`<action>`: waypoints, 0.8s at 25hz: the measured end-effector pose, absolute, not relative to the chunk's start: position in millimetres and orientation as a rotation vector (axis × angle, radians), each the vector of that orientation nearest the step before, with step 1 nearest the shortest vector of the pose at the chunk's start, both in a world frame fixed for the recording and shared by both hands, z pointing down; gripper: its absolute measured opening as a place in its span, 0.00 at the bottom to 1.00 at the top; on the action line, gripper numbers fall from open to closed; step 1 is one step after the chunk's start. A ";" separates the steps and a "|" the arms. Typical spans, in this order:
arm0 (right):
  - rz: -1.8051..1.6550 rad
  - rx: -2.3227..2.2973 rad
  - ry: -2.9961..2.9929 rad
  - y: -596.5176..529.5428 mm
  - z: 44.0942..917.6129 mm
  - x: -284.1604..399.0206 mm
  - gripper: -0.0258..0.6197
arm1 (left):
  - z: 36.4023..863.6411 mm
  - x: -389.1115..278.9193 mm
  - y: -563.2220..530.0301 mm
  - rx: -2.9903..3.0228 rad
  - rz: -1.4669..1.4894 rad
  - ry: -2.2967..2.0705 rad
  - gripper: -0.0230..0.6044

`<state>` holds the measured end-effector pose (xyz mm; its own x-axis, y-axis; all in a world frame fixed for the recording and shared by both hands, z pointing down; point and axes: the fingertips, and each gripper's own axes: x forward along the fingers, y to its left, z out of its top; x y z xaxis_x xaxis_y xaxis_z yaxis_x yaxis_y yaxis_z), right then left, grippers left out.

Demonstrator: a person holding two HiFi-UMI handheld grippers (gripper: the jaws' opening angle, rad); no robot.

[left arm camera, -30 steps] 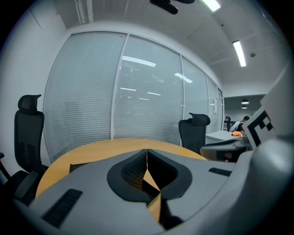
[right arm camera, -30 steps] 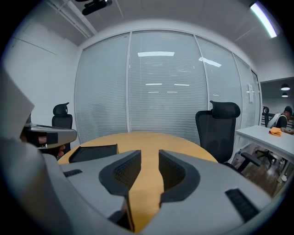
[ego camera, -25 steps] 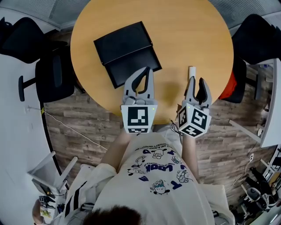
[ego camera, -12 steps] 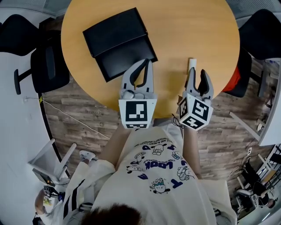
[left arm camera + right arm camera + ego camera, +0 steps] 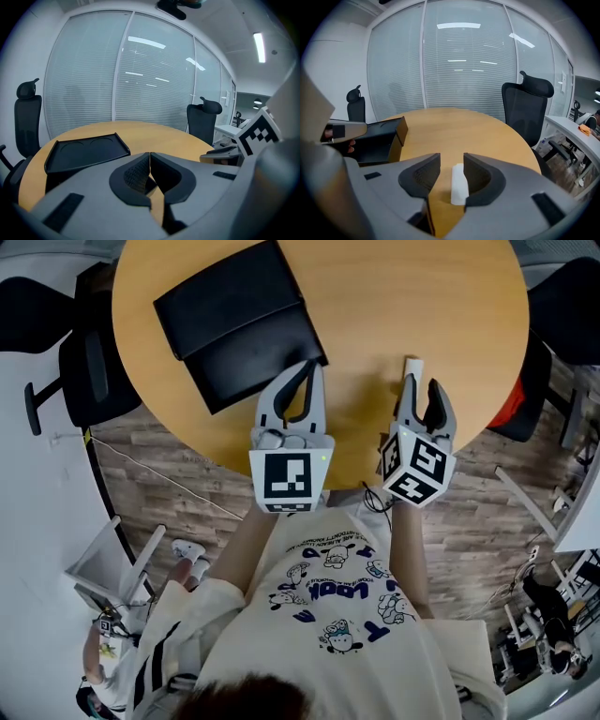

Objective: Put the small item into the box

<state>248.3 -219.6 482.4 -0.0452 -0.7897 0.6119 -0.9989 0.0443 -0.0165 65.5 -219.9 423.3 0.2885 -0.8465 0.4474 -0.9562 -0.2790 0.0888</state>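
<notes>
On the round table (image 5: 394, 306), the box (image 5: 230, 324) lies to the left and the small item (image 5: 412, 368) to the right, well apart; a left chair (image 5: 89, 371) and a right chair (image 5: 567, 310) flank the table.

The black box (image 5: 234, 324), its lid laid open, fills the left part of the desk (image 5: 375, 296) and its raised walls are the only tall obstacle there. The middle and right of the wood lie open, apart from a small white item (image 5: 412, 367) lying flat towards the near edge. Office chairs (image 5: 89, 371) crowd the left and right rims, leaving the near side free
</notes>
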 end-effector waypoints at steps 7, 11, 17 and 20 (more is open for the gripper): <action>0.702 1.755 -1.834 -220.0 511.8 255.2 0.31 | 440.2 68.7 -221.7 2.201 0.484 -1.612 0.06; 0.730 1.729 -1.792 -217.3 527.4 257.7 0.31 | 447.5 68.6 -220.6 2.183 0.496 -1.605 0.06; 0.770 1.697 -1.740 -214.3 544.1 260.6 0.31 | 453.2 64.4 -221.2 2.165 0.503 -1.597 0.06; 0.779 1.685 -1.731 -214.5 549.8 262.8 0.31 | 455.4 63.5 -221.1 2.157 0.507 -1.596 0.06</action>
<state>262.8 -214.5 549.8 -0.0199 -0.6516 0.7583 -0.9997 0.0249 -0.0048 63.5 -221.1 455.4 0.2793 -0.8109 0.5143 -0.9590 -0.2622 0.1073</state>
